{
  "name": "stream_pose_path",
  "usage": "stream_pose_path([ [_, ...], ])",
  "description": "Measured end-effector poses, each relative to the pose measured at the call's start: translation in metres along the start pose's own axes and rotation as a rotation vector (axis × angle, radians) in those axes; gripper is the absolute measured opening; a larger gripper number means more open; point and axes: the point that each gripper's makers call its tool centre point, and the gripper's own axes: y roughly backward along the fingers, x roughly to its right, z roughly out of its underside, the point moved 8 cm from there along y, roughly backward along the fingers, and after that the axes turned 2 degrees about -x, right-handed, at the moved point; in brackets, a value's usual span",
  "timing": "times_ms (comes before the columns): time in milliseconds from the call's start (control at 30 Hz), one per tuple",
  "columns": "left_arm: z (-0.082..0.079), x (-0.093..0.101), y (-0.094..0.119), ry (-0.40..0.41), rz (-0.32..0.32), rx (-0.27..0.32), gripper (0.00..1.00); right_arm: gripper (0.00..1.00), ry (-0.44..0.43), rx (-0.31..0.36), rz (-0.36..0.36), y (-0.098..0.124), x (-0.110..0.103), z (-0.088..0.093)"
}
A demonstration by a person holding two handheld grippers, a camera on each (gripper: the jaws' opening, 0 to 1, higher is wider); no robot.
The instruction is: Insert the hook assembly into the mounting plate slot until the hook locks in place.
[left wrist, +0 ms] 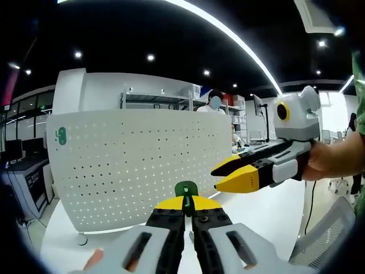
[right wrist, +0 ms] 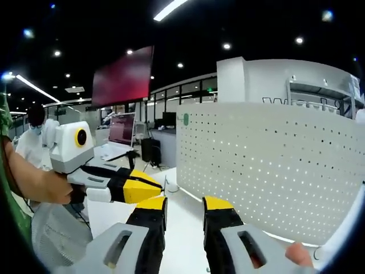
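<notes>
**Hook pinched in my left fingers, facing the perforated plate**

In the left gripper view my left gripper (left wrist: 187, 204) rises from six o'clock with its yellow-tipped jaws drawn together on the green hook assembly (left wrist: 186, 189), whose rounded top pokes up just past the tips. At about three o'clock my right gripper (left wrist: 242, 171) comes in from the side, held by my hand (left wrist: 331, 160); its two yellow-and-black jaws sit a little apart there, with nothing between them. Beyond both, across the middle from nine o'clock to centre, stands the white perforated mounting plate (left wrist: 137, 165), upright on the white table (left wrist: 268, 211). A small green piece (left wrist: 61, 136) sits on the plate near its upper edge at nine o'clock. Shelving and a person stand far behind, around one o'clock.

In the right gripper view my right gripper (right wrist: 183, 206) rises from six o'clock, jaws parted with a clear gap and empty. My left gripper (right wrist: 140, 188) enters from nine o'clock, just beside my own left jaw. The mounting plate (right wrist: 274, 165) fills three o'clock, well apart from my tips. A red screen (right wrist: 122, 77) hangs far off at eleven o'clock.
</notes>
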Motion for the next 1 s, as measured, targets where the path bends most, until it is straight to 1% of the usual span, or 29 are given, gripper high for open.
stream_pose_path([
  [233,-0.002,-0.006,0.0,0.006,-0.018,-0.002,0.02,0.34,-0.012,-0.012,0.003,0.001,0.002,0.005],
  [333,-0.003,-0.009,-0.001,0.011,-0.027,-0.002,0.02,0.37,-0.015,-0.003,0.005,0.002,0.004,0.004],
  [533,-0.006,-0.016,-0.001,0.016,-0.042,0.003,0.02,0.52,-0.03,0.014,0.011,0.006,0.007,0.003],
  [700,-0.009,-0.023,-0.001,0.023,-0.06,0.008,0.02,0.55,-0.034,0.002,0.003,0.009,0.008,0.005],
  [767,-0.011,-0.027,-0.001,0.024,-0.073,0.011,0.02,0.59,-0.04,0.006,0.0,0.01,0.008,0.005],
  [900,-0.018,-0.039,0.0,0.028,-0.109,0.026,0.02,0.64,-0.046,0.016,-0.001,0.015,0.01,0.003],
  [933,-0.021,-0.044,0.0,0.028,-0.12,0.031,0.02,0.67,-0.047,0.022,-0.002,0.015,0.01,0.002],
  [1000,-0.025,-0.05,0.0,0.025,-0.138,0.039,0.02,0.71,-0.048,0.026,-0.002,0.017,0.01,0.001],
])
